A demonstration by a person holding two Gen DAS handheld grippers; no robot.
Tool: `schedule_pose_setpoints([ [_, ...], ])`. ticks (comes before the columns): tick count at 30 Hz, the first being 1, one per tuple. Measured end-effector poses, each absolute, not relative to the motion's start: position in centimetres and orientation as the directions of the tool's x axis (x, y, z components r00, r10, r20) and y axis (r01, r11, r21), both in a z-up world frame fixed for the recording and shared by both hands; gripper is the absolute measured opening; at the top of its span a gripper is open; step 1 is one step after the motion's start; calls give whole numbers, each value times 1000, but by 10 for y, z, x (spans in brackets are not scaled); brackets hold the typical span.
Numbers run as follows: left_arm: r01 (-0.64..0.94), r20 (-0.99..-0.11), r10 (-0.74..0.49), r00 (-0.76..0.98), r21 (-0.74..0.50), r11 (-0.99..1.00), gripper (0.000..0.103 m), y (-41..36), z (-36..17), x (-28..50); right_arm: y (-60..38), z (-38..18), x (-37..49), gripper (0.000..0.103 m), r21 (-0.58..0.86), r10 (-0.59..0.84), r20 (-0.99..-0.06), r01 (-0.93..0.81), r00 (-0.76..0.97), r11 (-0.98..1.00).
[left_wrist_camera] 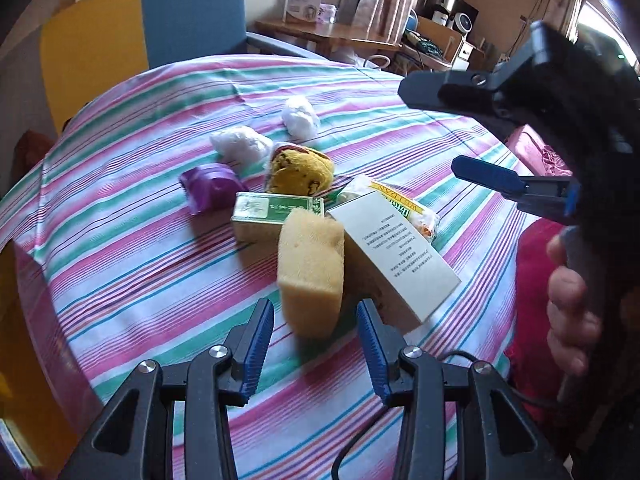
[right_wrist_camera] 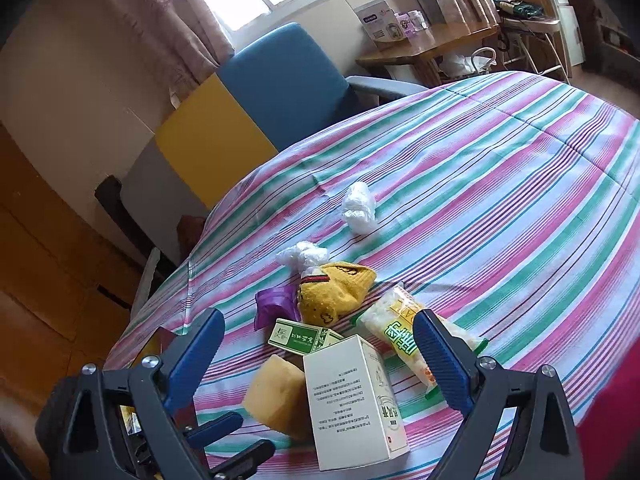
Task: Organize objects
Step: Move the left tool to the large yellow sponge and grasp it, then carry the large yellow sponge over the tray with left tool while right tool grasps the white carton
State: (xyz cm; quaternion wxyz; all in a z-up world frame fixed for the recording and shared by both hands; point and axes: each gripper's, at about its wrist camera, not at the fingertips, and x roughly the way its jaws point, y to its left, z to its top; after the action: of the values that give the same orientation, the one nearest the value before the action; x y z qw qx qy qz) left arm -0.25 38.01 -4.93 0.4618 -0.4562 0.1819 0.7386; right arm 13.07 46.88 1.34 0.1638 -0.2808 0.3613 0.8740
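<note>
A pile lies on the striped tablecloth [left_wrist_camera: 140, 272]: a yellow sponge [left_wrist_camera: 312, 276] leaning on a white box [left_wrist_camera: 400, 256], a green box [left_wrist_camera: 276, 210], a yellow knitted item [left_wrist_camera: 300, 172], a purple packet [left_wrist_camera: 210, 186], a clear snack packet [left_wrist_camera: 416, 210] and two crumpled white bags [left_wrist_camera: 240, 144]. My left gripper [left_wrist_camera: 316, 320] hovers just short of the sponge, jaws partly open, pads clear of it. My right gripper [right_wrist_camera: 320, 320] stands wide open above the white box [right_wrist_camera: 352, 400] and sponge [right_wrist_camera: 276, 396], holding nothing. In the left wrist view the right gripper [left_wrist_camera: 428, 128] hangs over the pile's right side.
A blue chair [right_wrist_camera: 284, 84] and a yellow panel [right_wrist_camera: 212, 140] stand behind the table's far edge. A wooden desk [right_wrist_camera: 432, 46] with boxes sits further back. A person's hand [left_wrist_camera: 568, 300] holds the right gripper's handle above red cloth [left_wrist_camera: 532, 248].
</note>
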Motion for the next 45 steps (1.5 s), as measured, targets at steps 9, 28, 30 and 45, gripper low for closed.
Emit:
schedule_pose_setpoints([
  [9,-831,-839,534,-105,-221,-511,35,387,-66,-16,466,14,127,96,503,96,-626,-496,-774,-708],
  [28,-713,-744,548,-382,-141,-687,35,228,6,8,427,-22,78,94,160,125,-865,-502,-486,-850],
  [30,-692,-739,540,-402,-141,-708,35,219,7,3,426,-25,75,88,138,131,-876,-503,-463,-853],
  [45,-579,-742,478,-470,-150,-802,35,152,-1,0,411,-43,62,50,-12,193,-916,-457,-353,-889],
])
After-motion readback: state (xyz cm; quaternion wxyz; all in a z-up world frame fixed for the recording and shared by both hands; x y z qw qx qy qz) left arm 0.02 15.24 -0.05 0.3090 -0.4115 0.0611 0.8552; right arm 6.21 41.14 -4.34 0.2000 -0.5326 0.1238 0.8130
